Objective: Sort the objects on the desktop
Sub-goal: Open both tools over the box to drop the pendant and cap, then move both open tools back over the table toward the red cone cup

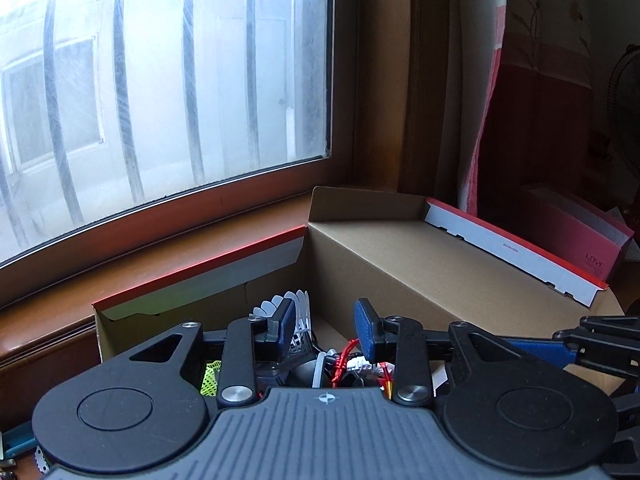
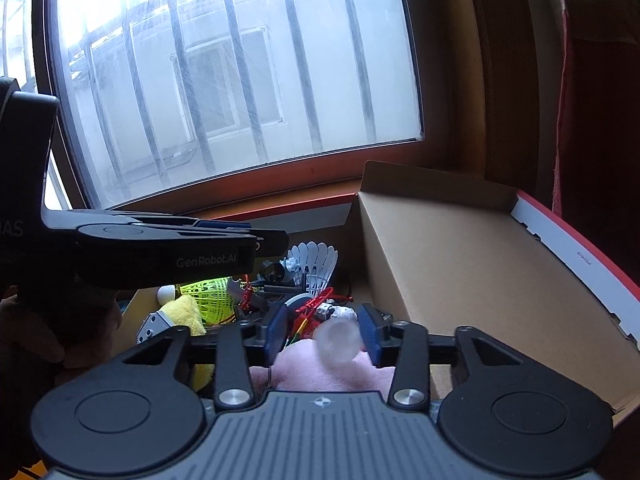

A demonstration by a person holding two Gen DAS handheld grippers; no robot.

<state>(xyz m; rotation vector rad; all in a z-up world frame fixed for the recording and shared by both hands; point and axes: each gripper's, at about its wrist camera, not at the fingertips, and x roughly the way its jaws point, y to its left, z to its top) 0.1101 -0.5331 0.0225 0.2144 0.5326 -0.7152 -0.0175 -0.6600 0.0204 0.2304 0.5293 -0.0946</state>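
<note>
Both grippers hang over a cardboard box (image 2: 460,264) under the window (image 1: 160,80). The left gripper (image 1: 326,326) has its jaws apart and empty above a white shuttlecock (image 1: 298,312). The right gripper (image 2: 326,330) is also apart, with a clear blurred cup (image 2: 338,340) loose between its blue pads (image 2: 370,332), above a pink soft toy (image 2: 320,368).

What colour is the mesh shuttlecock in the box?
Neon yellow-green shuttlecock; the right wrist view shows it best.
</note>
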